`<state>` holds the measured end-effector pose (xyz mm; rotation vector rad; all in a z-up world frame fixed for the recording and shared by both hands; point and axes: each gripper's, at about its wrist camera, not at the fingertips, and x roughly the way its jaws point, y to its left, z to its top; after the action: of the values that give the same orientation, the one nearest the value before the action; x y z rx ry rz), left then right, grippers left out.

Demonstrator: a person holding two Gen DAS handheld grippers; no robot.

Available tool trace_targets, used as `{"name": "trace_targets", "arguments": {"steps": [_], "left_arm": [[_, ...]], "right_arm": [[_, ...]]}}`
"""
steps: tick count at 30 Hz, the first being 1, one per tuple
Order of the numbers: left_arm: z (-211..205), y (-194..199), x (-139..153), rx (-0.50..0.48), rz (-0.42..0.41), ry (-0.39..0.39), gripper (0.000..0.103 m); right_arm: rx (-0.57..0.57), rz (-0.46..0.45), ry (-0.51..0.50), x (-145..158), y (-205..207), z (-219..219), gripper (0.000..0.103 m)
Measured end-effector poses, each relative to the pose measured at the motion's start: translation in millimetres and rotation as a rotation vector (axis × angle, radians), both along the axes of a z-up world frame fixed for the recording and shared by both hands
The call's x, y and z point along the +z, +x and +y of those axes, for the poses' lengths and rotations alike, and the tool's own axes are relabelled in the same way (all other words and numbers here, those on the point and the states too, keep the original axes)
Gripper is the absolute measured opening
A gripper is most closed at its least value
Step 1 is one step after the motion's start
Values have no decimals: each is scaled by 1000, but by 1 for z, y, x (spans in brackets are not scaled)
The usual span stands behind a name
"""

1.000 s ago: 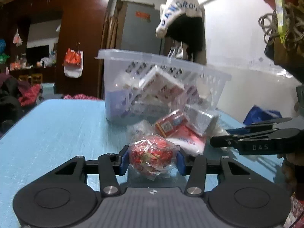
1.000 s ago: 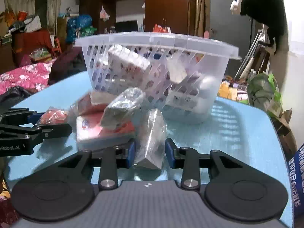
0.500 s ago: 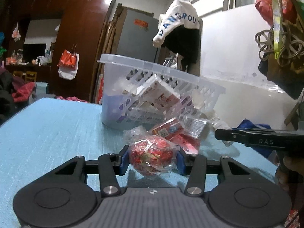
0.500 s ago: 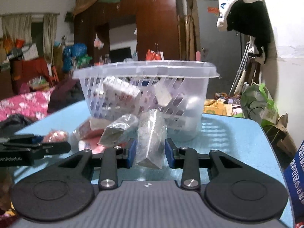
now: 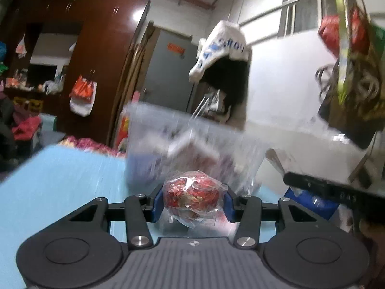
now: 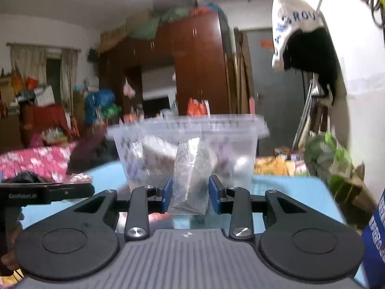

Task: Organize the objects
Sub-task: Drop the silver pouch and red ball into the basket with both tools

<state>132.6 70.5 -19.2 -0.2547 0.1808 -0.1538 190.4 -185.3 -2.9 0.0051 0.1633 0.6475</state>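
Left tool (image 5: pixel 191 202) grips red packet (image 5: pixel 191 193); right tool (image 6: pixel 190 193) grips clear pouch (image 6: pixel 191 180) (upright); basket (image 6: pixel 187 130) dead ahead, frame centre.

A brown wardrobe (image 5: pixel 96 55) stands behind the blue table (image 5: pixel 60 175); a white cap (image 6: pixel 296 24) hangs.
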Motion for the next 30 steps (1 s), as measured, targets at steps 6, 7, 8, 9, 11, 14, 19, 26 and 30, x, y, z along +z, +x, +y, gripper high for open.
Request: {"name": "trace_targets", "arguments": {"steps": [6,7,8,9,11,14,19,26,30], "left_arm": [[7,67,83,-50,6,-36,52],[6,83,96,-44,20,-36,52],[4,97,106,-35,39,-25,52],[2,112,116,-22,59,-15,52],[-4,134,125,3,91,14,52],[-9,157,126,26,147,31,52],[-18,170,116,49,140,65,68],[-22,122,101,34,110,106,96],[-40,65,67,-52,101,169,101]], "right_arm": [[-30,-105,-49,69,9,20,36],[-40,-106,-75,79,20,27,36],[-51,-106,-95,86,31,33,36],[-63,-97,-129,93,44,41,36],[-76,-76,-165,99,63,49,36],[-75,-42,-201,99,84,57,36],[-69,-11,-234,92,105,60,39],[-65,-41,-199,82,62,31,96],[-47,2,-133,55,29,-2,103]]}}
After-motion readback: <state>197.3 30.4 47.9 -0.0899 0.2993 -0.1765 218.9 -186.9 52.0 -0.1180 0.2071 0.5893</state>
